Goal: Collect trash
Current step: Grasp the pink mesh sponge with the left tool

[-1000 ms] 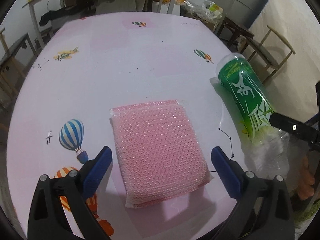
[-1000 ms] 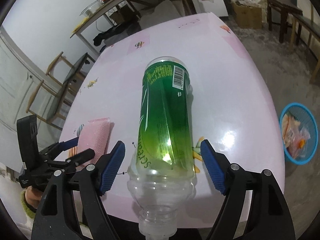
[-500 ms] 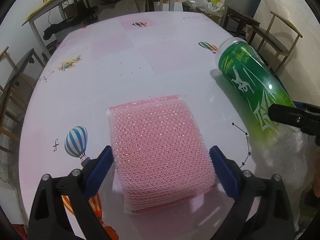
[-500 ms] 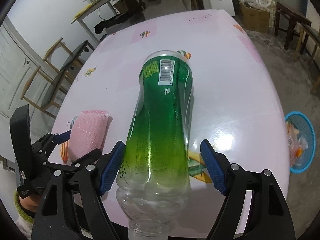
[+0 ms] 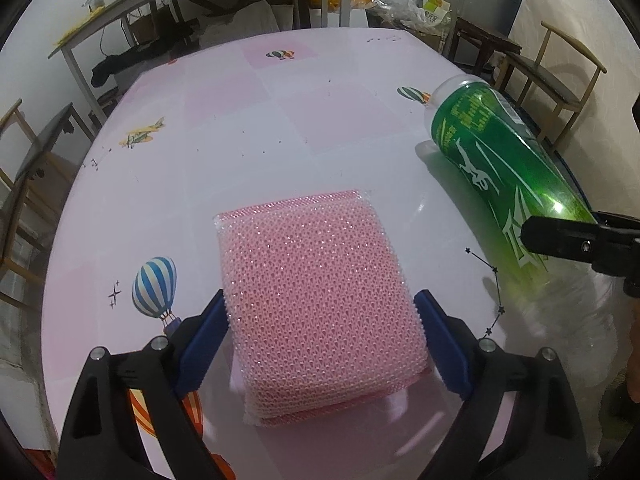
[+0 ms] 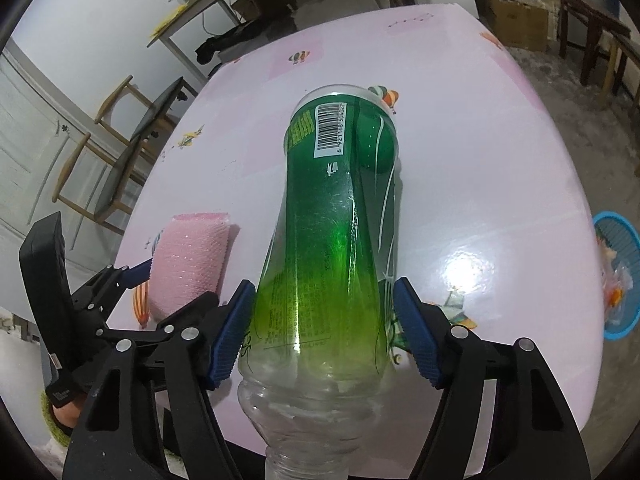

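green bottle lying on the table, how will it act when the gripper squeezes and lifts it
The green bottle looks empty, so probably light. Its thin clear plastic may dent as the right gripper closes. Round and lying on the glossy table, it could roll or slip if nudged.

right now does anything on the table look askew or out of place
The green bottle lies on its side on the pink table rather than upright, uncapped, neck toward the near edge. The pink sponge lies flat; nothing spilled.
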Demonstrator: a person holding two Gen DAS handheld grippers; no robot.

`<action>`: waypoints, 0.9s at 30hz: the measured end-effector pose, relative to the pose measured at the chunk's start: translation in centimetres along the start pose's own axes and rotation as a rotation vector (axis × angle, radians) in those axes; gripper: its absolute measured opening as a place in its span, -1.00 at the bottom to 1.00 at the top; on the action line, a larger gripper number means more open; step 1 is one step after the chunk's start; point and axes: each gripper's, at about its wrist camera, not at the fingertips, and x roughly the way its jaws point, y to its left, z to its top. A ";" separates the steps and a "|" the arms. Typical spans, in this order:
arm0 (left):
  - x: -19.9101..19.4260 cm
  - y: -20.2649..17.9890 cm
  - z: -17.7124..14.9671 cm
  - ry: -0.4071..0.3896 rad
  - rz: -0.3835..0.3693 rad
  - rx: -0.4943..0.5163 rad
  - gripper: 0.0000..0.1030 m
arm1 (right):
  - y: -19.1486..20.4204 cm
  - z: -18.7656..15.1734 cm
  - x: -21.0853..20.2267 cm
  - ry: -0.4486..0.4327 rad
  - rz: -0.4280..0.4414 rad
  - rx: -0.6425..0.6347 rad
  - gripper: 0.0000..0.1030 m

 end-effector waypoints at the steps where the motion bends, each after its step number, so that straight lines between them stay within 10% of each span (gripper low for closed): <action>1: 0.0 0.0 0.0 -0.001 0.004 0.003 0.72 | 0.0 0.0 0.1 0.003 0.002 0.001 0.26; 27: -0.6 -0.6 -0.2 -0.026 0.023 0.026 0.68 | -1.0 -0.4 -1.4 -0.053 -0.003 0.048 0.23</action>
